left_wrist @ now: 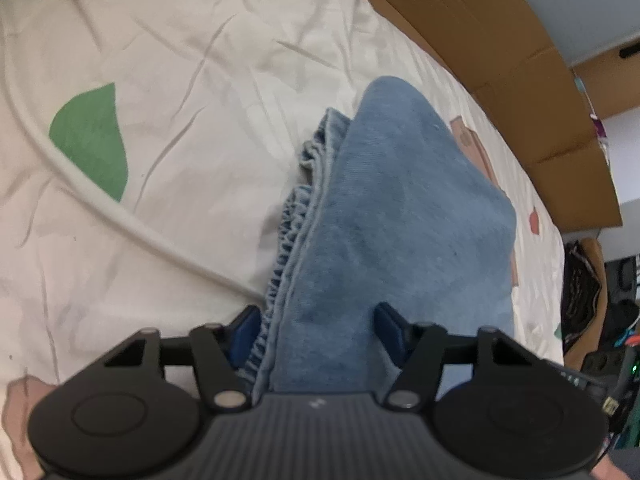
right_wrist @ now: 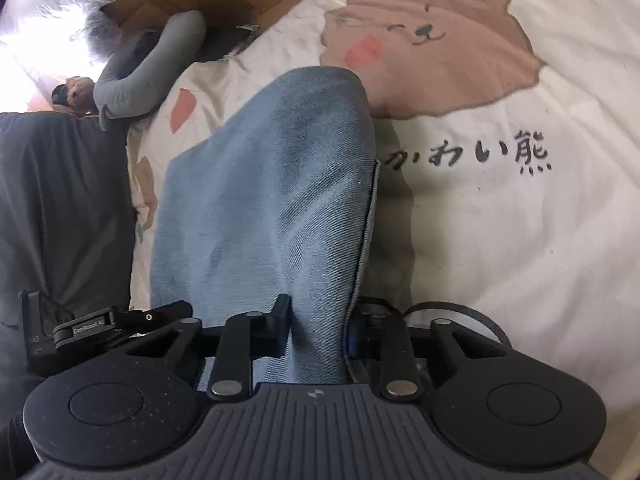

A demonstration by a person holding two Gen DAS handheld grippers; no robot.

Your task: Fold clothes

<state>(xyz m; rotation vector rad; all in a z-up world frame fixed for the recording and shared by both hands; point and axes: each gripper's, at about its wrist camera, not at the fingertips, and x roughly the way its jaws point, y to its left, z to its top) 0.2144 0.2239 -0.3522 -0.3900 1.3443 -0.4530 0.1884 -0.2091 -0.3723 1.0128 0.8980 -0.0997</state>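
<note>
- Denim garment, light blue, hangs bunched between both grippers above a bed; its far end droops toward the white sheet.
- From the left wrist view, the left gripper has its dark blue fingers on either side of the cloth, the jaws closed onto it. A gathered, ruffled hem runs along the left edge of the fabric, right beside the left finger.
- A white cable curves across the sheet and ends near the left gripper, behind the denim.
- The sheet carries green and pink patches; brown cardboard stands along the far edge of the bed.
- From the right wrist view, the right gripper pinches the same denim, the jaws drawn in tight on a narrow bundle of cloth. A stitched seam runs down the right side of the fabric.
- Beyond the denim, the sheet shows a printed bear face with a pink cheek, and dark written characters beneath it.
- To the left in that view sits a person's grey sleeve, bent at the elbow, at the bed's edge, with dark grey fabric below it.
- A black cable loops just behind the right gripper.
</note>
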